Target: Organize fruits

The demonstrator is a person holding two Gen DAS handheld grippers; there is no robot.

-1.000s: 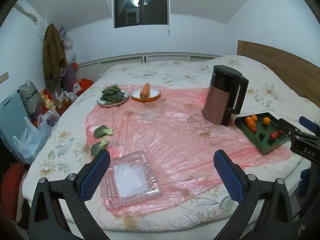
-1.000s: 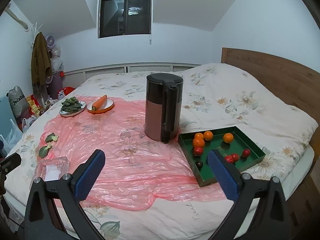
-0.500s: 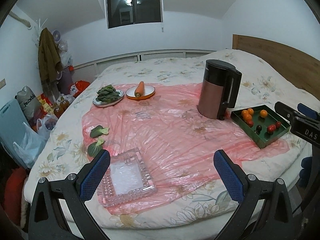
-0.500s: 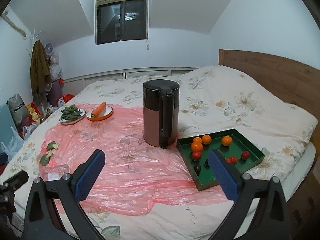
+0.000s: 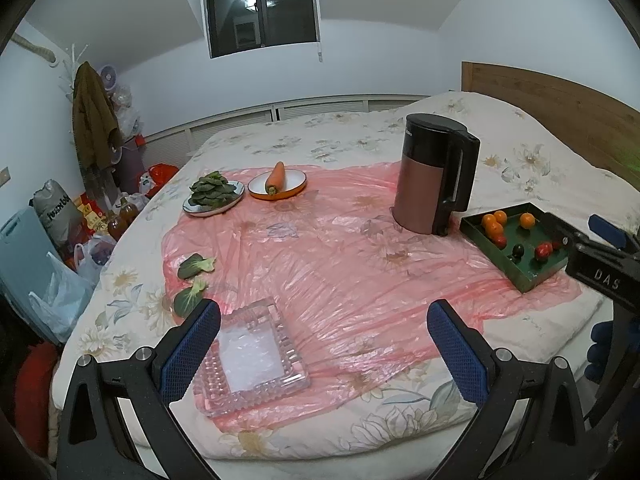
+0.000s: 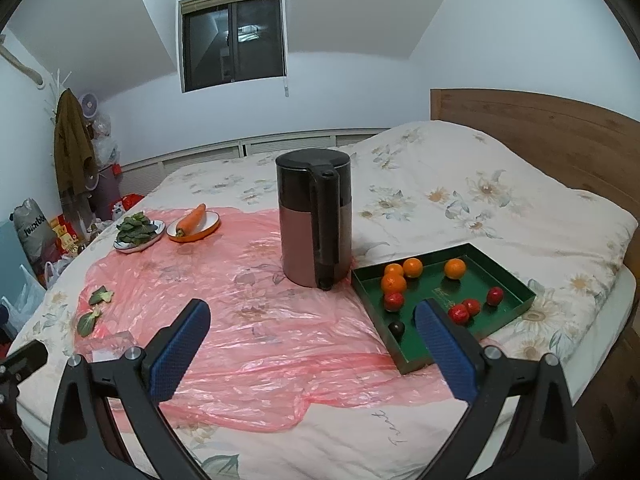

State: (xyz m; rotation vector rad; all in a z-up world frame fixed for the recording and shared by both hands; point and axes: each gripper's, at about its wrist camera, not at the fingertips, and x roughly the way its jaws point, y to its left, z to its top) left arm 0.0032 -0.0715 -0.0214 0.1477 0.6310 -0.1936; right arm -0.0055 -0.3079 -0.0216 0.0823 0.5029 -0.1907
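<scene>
Both the left gripper [image 5: 323,338] and right gripper [image 6: 312,338] have their blue-padded fingers spread wide, holding nothing, just hovering over the floral-quilted bed [image 6: 460,196]. Compared to a second ago the left one has pulled back a bit, so more of the bed shows. The oranges and red fruits sit in the dark green rectangular tray [image 6: 508,280] on the pink plastic sheet [image 6: 248,320], right beside the copper-and-black kettle [image 6: 314,220]; a clear glass square dish [image 5: 250,356] lies under the left fingers.

Pink plastic sheet [image 5: 320,272]: thin, glossy, wrinkled. Dish [image 5: 252,360]: clear ribbed glass. Kettle [image 6: 314,216]: smooth matt body. Headboard [image 6: 540,136]: wood. Bedspread [image 6: 460,200]: floral cloth.
</scene>
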